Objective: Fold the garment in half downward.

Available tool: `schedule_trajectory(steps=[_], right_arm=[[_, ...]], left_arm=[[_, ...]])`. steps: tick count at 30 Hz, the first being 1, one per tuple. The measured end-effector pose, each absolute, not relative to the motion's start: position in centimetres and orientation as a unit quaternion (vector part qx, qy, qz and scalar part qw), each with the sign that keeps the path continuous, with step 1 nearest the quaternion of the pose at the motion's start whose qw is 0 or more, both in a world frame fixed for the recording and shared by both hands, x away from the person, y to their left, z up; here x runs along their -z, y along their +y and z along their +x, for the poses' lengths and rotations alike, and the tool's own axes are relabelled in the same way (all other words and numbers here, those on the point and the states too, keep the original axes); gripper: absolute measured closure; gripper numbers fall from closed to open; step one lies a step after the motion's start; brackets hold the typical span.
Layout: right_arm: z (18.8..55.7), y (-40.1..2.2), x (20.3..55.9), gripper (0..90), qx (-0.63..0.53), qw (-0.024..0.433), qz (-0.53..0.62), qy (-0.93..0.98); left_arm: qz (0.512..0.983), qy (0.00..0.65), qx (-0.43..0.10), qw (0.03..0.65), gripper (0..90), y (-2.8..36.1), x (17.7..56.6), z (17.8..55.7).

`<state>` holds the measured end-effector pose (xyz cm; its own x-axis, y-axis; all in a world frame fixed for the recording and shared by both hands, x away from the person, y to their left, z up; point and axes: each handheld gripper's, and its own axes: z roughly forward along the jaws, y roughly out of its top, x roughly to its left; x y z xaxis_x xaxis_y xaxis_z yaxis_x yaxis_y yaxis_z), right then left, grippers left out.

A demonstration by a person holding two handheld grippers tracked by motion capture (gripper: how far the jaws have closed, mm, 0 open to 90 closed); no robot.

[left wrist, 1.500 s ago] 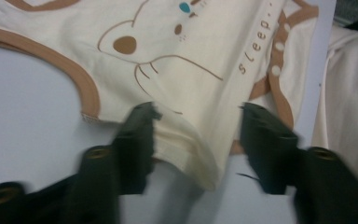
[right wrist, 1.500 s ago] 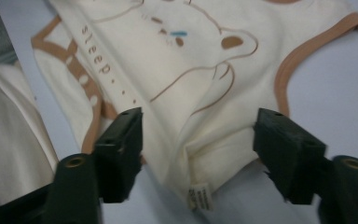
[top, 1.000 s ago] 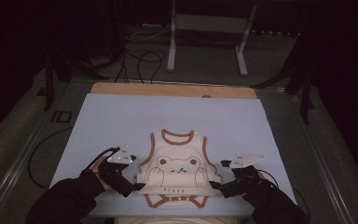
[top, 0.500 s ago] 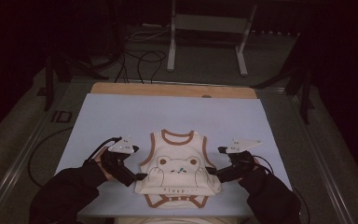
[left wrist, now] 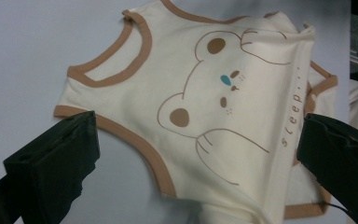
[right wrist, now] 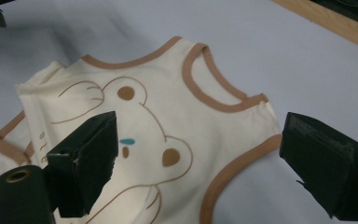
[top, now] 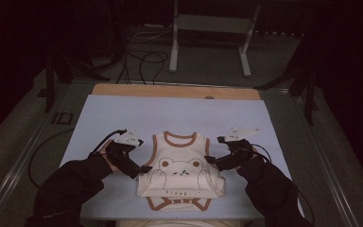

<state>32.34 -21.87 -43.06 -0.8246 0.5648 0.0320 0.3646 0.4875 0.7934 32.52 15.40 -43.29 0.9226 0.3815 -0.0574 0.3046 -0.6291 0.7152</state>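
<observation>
Both hand-held grippers have drawn slightly apart from the cream bodysuit (top: 179,168). Left hand-held gripper (top: 144,169) and right hand-held gripper (top: 210,161) flank it on the tabletop (top: 123,113), released, jaws spread, grasping nothing.

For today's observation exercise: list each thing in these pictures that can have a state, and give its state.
Bear-print baby bodysuit: lying flat, front up, bottom folded up.
Left gripper: open, at the bodysuit's left edge.
Right gripper: open, at its right edge.
</observation>
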Motion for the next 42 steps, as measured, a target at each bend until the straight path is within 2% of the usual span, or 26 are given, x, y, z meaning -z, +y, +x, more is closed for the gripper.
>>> schedule_trajectory(steps=[8,30,42], right_arm=[[34.2,-21.7,43.4,11.7,-0.423,0.113,0.276,0.856],[38.9,-21.6,47.6,11.7,-0.398,0.096,0.287,0.866],[40.5,-21.1,49.6,13.0,-0.382,0.086,0.295,0.872]], left_arm=[[0.901,0.201,-0.049,0.382,0.0,15.1,43.7,34.6],[0.892,0.226,-0.043,0.389,0.0,14.5,47.1,39.3],[0.9,0.242,-0.035,0.36,0.0,13.8,49.0,41.4]])
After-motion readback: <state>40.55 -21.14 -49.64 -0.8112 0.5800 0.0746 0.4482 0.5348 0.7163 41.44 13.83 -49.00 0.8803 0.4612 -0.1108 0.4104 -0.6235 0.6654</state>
